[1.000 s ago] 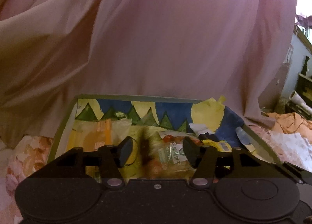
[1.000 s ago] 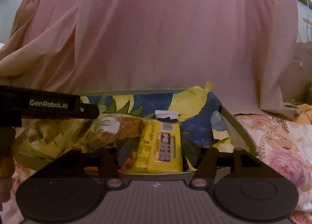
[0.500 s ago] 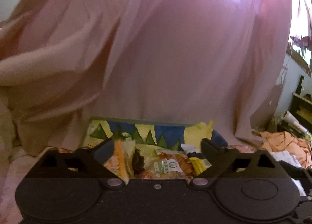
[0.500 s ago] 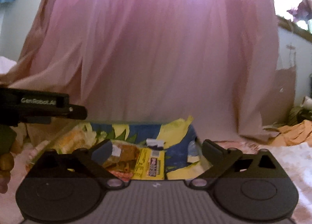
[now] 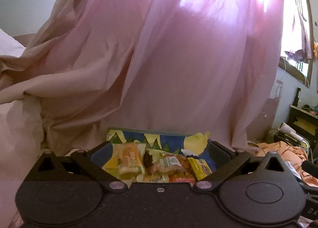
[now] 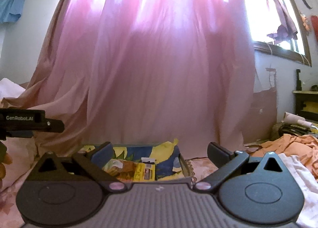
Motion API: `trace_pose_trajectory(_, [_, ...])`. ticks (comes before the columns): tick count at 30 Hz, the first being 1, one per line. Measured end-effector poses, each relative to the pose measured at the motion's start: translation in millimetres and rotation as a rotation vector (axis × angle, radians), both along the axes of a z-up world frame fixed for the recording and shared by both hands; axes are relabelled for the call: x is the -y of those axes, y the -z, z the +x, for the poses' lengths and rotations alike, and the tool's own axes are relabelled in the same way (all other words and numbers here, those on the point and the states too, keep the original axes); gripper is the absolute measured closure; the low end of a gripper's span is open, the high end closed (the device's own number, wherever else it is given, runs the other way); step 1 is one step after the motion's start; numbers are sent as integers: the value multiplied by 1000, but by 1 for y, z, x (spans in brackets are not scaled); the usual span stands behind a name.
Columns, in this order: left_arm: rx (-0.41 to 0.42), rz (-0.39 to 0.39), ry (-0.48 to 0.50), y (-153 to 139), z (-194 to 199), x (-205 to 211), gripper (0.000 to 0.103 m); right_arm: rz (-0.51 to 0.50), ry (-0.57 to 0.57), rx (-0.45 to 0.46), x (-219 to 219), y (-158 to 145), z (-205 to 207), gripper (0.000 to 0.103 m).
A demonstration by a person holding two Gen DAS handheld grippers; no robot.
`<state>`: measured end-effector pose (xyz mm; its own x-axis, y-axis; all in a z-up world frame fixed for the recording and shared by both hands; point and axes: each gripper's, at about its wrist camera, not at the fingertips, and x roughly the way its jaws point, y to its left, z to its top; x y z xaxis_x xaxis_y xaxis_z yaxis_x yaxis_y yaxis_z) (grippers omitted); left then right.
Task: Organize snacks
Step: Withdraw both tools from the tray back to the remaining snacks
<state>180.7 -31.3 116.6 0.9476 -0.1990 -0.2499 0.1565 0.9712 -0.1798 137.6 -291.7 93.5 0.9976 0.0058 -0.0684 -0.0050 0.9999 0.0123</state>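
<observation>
A floral bedspread (image 6: 200,165) lies under a pink curtain (image 6: 159,69) lit from the window behind. Both grippers point roughly level over it: the left gripper (image 5: 159,153) and right gripper (image 6: 159,151) have just been opening, jaws now spread wide, holding nothing. Beyond them sits the tray (image 5: 149,131), its snack packets (image 5: 173,165) piled inside, a yellow packet (image 6: 145,171) at its right.

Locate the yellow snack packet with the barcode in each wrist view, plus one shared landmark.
Left wrist: yellow snack packet lies low, right of centre, at the right end of the snack pile in the box.
Right wrist: yellow snack packet lies low, left of centre, in the box.
Shared landmark: pink curtain behind the box.
</observation>
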Motion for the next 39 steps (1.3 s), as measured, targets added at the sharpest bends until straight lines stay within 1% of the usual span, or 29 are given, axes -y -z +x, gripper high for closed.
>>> trace_pose_trajectory(7, [0, 20, 15, 14, -38, -7, 1, -22, -12, 10, -3, 18, -38, 0])
trace_pose_trajectory(11, [-8, 26, 15, 24, -56, -10, 1, -44, -18, -5, -6, 26, -56, 0])
trace_pose_trajectory(20, [-79, 58, 49, 61, -85, -13, 1, -59, -37, -61, -16, 40, -81, 0])
trace_pose_trajectory(26, [-142, 83, 68, 84, -92, -14, 1, -63, -47, -126, -19, 53, -89, 0])
trace_pose_trajectory(30, [-206, 118, 91, 101, -91, -9, 1, -47, -51, -204, -18, 65, -83, 0])
trace_pose_trajectory(33, [-237, 140, 112, 109, -89, -6, 1, -38, -48, -264, -17, 74, -77, 0])
trace_pose_trajectory(39, [-298, 155, 155, 120, -84, -1, 1, -30, -32, -359, -15, 89, -67, 0])
